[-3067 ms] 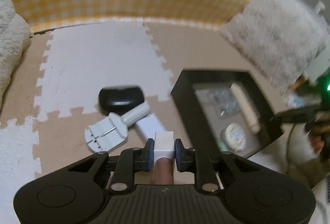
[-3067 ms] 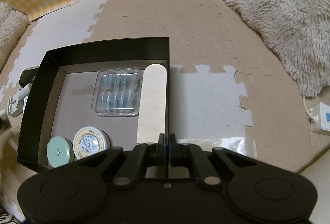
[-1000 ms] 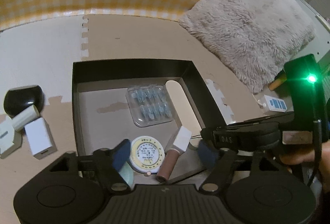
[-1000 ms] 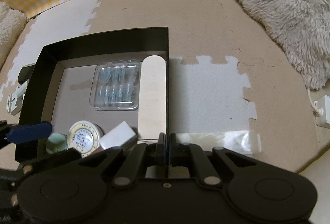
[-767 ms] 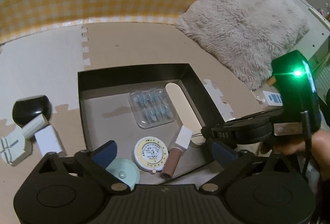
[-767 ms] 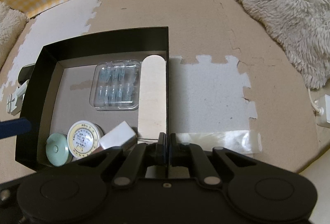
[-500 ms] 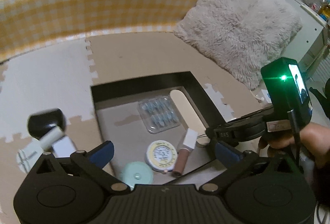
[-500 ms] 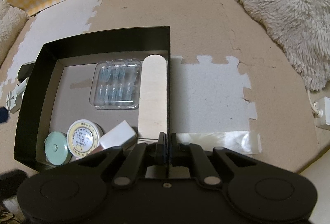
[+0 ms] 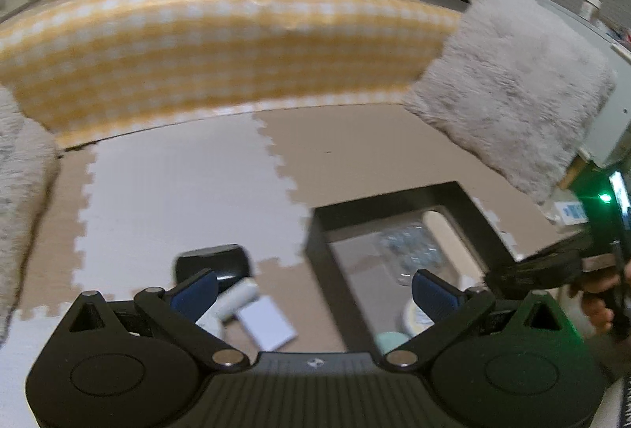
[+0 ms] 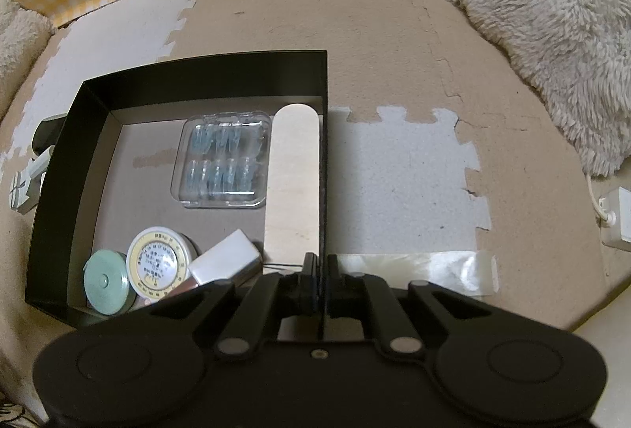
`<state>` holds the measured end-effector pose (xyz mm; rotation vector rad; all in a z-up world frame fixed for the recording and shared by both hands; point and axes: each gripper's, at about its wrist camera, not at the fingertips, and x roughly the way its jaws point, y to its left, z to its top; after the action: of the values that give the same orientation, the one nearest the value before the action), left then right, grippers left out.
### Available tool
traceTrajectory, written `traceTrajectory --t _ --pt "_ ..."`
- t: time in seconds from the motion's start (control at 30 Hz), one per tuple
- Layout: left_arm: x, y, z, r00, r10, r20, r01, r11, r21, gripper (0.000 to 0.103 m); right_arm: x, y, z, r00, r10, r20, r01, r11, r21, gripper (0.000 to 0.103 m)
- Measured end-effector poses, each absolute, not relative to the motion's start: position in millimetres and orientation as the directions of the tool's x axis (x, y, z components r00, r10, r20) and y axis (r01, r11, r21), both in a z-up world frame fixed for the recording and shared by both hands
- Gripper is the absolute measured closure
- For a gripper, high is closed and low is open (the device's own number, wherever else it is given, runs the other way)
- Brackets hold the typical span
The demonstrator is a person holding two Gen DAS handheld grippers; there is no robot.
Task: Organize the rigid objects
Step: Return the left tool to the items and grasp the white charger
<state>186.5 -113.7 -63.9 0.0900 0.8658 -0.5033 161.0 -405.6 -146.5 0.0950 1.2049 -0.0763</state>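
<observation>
Black box (image 10: 205,73) holds white-capped tube (image 10: 224,260) lying beside round tins (image 10: 157,262).

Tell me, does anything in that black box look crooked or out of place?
Yes. The white-capped tube lies at a slant in the black box, leaning on the yellow-rimmed round tin, while the long pale board lies straight along the wall.

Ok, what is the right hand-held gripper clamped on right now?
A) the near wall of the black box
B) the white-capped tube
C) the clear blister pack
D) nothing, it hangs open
A: in the right wrist view the right hand-held gripper is shut on the thin near wall of the black box, while the white-capped tube and clear blister pack lie loose inside.
</observation>
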Motion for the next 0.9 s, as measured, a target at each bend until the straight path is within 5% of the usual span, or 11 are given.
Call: traceTrajectory --t 0.57,0.63,0.7,0.9 --pt "203 -94 -134 0.464 -0.248 -0.85 0.345 0.935 -0.084 0.0 161 -404 -146 0.355 -0.013 -0.935 0.103 0.994 0.026 0.097" --pt "205 -97 -140 0.447 -0.262 -0.856 0.337 0.935 -0.11 0.008 161 -404 -146 0.355 -0.012 -0.935 0.104 0.994 0.027 0.097" --pt "209 -100 -146 0.408 -0.281 -0.869 0.317 0.936 -0.154 0.04 161 -404 -146 0.355 -0.011 -0.935 0.104 0.994 0.028 0.097" --pt "218 -99 -167 0.38 -0.311 -0.871 0.226 0.944 -0.239 0.042 161 -404 -146 0.355 -0.012 -0.935 0.103 0.994 0.026 0.097"
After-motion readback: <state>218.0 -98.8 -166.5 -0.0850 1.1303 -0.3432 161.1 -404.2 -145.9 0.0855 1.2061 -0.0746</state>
